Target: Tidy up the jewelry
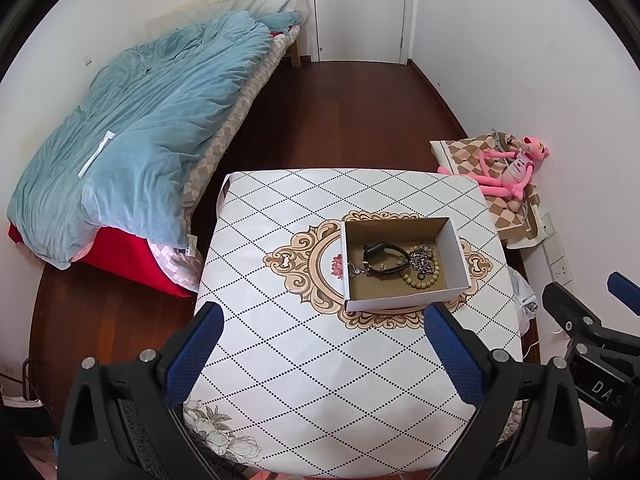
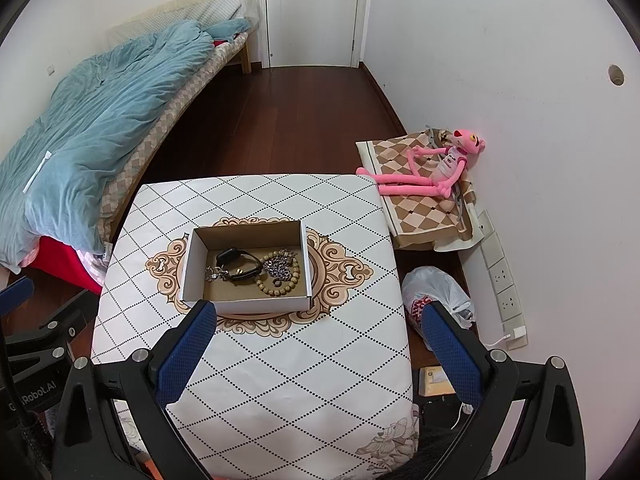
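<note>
An open white cardboard box (image 1: 456,256) (image 2: 188,264) sits on the table's patterned cloth (image 1: 304,360) (image 2: 288,368). Inside lie a black band watch (image 1: 380,254) (image 2: 236,262), a silver chain (image 1: 422,262) (image 2: 280,266), a beaded bracelet (image 1: 424,280) (image 2: 280,286) and a small silver piece (image 1: 356,270) (image 2: 214,274). My left gripper (image 1: 324,320) is open and empty, above the table in front of the box. My right gripper (image 2: 320,320) is open and empty, just in front of the box's near wall.
A bed with a blue quilt (image 1: 140,128) (image 2: 88,128) stands at the left. A pink plush toy (image 1: 516,164) (image 2: 440,164) lies on a checkered cushion at the right wall. A white plastic bag (image 2: 436,292) sits on the floor right of the table. A door (image 1: 360,8) is far back.
</note>
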Action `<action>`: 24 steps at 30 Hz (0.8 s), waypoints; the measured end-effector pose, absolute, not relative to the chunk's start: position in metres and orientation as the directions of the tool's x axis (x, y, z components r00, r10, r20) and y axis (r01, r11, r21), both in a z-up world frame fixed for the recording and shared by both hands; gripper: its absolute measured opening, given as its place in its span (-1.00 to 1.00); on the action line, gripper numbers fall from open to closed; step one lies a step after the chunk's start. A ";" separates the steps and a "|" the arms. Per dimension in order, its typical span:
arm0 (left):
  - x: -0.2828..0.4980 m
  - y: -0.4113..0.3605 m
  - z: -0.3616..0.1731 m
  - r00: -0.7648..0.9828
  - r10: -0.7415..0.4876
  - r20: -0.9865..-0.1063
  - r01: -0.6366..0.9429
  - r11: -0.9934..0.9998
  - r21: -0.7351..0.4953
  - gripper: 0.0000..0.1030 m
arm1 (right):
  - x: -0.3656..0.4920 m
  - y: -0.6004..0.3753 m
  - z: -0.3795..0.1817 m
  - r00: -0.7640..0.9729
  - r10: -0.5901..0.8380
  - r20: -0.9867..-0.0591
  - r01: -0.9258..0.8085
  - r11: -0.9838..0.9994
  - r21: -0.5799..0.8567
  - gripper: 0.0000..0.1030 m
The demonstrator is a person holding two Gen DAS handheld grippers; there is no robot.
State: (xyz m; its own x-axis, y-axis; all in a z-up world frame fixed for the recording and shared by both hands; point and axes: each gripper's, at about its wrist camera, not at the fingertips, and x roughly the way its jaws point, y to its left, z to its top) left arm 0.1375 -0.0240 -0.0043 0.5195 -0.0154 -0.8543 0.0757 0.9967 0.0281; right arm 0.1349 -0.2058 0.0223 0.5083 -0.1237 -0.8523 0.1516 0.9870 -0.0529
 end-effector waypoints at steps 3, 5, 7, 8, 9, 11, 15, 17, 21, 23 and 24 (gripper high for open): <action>0.138 -0.024 -0.005 0.520 -0.018 -0.854 0.077 0.997 0.026 0.98 | 0.135 -0.206 0.022 0.508 -0.124 -0.852 0.152 0.987 -0.052 1.00; 0.138 -0.024 -0.004 0.520 -0.015 -0.854 0.075 0.997 0.028 0.99 | 0.135 -0.206 0.022 0.508 -0.126 -0.852 0.153 0.987 -0.055 1.00; 0.136 -0.025 -0.004 0.519 -0.017 -0.855 0.076 0.997 0.026 0.98 | 0.135 -0.207 0.023 0.508 -0.124 -0.852 0.154 0.987 -0.052 1.00; 0.136 -0.026 -0.004 0.519 -0.017 -0.854 0.077 0.997 0.027 0.98 | 0.135 -0.208 0.023 0.508 -0.124 -0.853 0.154 0.987 -0.052 1.00; 0.135 -0.026 -0.004 0.520 -0.017 -0.854 0.078 0.997 0.028 0.98 | 0.135 -0.208 0.023 0.508 -0.125 -0.852 0.154 0.987 -0.053 1.00; 0.136 -0.026 -0.004 0.520 -0.018 -0.854 0.075 0.997 0.025 0.98 | 0.135 -0.208 0.023 0.509 -0.124 -0.852 0.153 0.987 -0.052 1.00; 0.135 -0.027 -0.003 0.522 -0.018 -0.853 0.076 0.997 0.025 0.99 | 0.134 -0.209 0.024 0.507 -0.123 -0.853 0.156 0.986 -0.050 1.00; 0.135 -0.027 -0.002 0.521 -0.019 -0.853 0.076 0.997 0.024 0.98 | 0.134 -0.210 0.024 0.506 -0.123 -0.854 0.155 0.987 -0.050 1.00; 0.135 -0.027 -0.002 0.522 -0.020 -0.853 0.079 0.997 0.024 0.99 | 0.135 -0.211 0.023 0.506 -0.123 -0.854 0.154 0.987 -0.051 1.00; 0.135 -0.027 -0.002 0.520 -0.018 -0.854 0.078 0.997 0.026 0.98 | 0.135 -0.211 0.024 0.508 -0.126 -0.852 0.156 0.986 -0.053 1.00; 0.135 -0.027 -0.002 0.520 -0.018 -0.854 0.077 0.997 0.026 0.98 | 0.135 -0.211 0.023 0.508 -0.126 -0.852 0.156 0.986 -0.052 1.00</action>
State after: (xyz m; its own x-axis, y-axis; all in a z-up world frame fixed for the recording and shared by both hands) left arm 0.1349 -0.0267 -0.0023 0.5199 -0.0185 -0.8540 0.0773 0.9967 0.0255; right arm 0.1351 -0.2107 0.0234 0.5079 -0.1258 -0.8522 0.1562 0.9863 -0.0524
